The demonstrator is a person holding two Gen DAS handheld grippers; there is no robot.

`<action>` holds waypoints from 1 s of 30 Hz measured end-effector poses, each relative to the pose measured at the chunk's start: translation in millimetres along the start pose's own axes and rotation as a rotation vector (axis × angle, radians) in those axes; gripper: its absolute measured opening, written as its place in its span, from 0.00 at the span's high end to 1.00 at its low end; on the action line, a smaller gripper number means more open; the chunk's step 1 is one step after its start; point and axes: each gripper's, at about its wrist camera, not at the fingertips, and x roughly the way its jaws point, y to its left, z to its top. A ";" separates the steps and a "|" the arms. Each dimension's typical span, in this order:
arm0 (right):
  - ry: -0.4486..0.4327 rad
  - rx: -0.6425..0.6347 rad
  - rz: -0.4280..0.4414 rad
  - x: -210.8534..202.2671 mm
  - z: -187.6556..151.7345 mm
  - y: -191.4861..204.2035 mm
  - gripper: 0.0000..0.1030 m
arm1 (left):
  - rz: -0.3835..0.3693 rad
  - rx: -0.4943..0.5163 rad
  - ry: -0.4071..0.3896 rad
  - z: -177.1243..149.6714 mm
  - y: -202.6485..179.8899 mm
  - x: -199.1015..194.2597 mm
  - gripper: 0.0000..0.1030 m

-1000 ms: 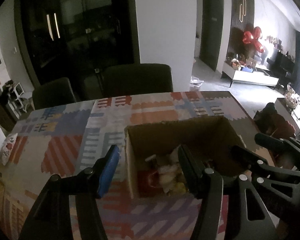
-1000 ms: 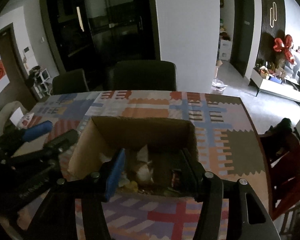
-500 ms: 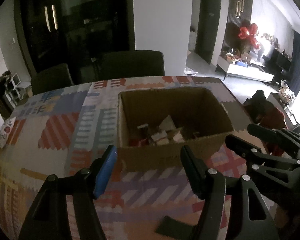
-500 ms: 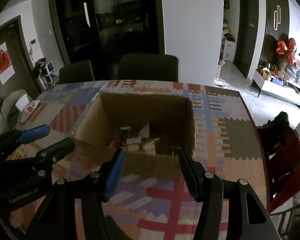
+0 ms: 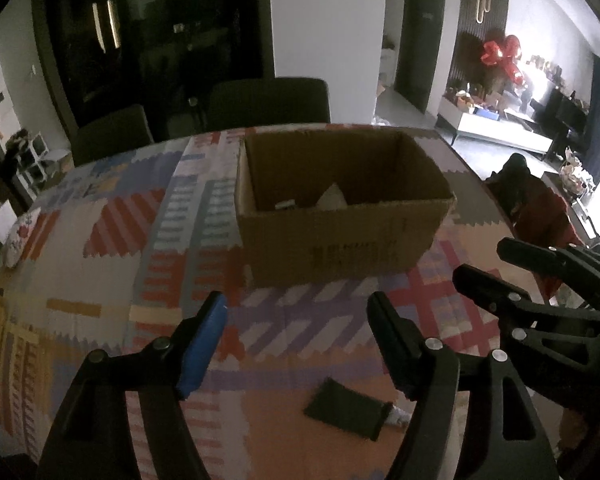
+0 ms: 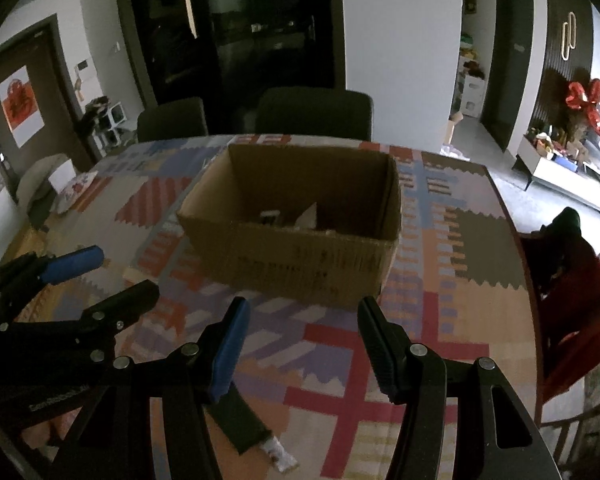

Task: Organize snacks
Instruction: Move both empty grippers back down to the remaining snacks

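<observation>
Table [image 5: 100,264]: big, with a bright patchwork cloth on it. It lies under both tongs and holds up everything else.

Box [image 5: 340,216]: brown cardboard with an open top. It sits well ahead of both tongs, out past the tips. A few snacks lie low inside, and I can only see their tops. I think the box is light but wide and bendy, so one tong could not lift it well.

Dark packet [image 5: 346,408]: a flat, dark snack bag lying on the cloth. It is close in, just below the gap of the left tongs, and near the blue tip of the right tongs in the right view [image 6: 240,420]. I think it is light, soft and a bit slippery. It may crinkle. The best place to pinch looks like a thin edge or the sealed end, not the flat middle.

Small wrapper [image 6: 278,452]: a pale, tiny thing touching the end of the dark packet. It is too small to name.

Left tongs [image 5: 296,320]: spread wide, holding nothing.

Right tongs [image 6: 300,324]: spread wide too, holding nothing.
</observation>
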 end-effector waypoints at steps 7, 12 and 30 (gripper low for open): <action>0.084 -0.003 0.014 10.0 -27.9 -2.5 0.45 | 0.008 0.010 0.069 -25.1 -10.6 11.9 0.30; 0.149 0.009 0.029 20.5 -48.1 -6.1 0.45 | 0.003 0.026 0.121 -43.5 -17.7 20.7 0.30; 0.339 0.009 0.083 49.0 -104.2 1.4 0.45 | 0.018 0.053 0.269 -92.9 -23.7 45.8 0.30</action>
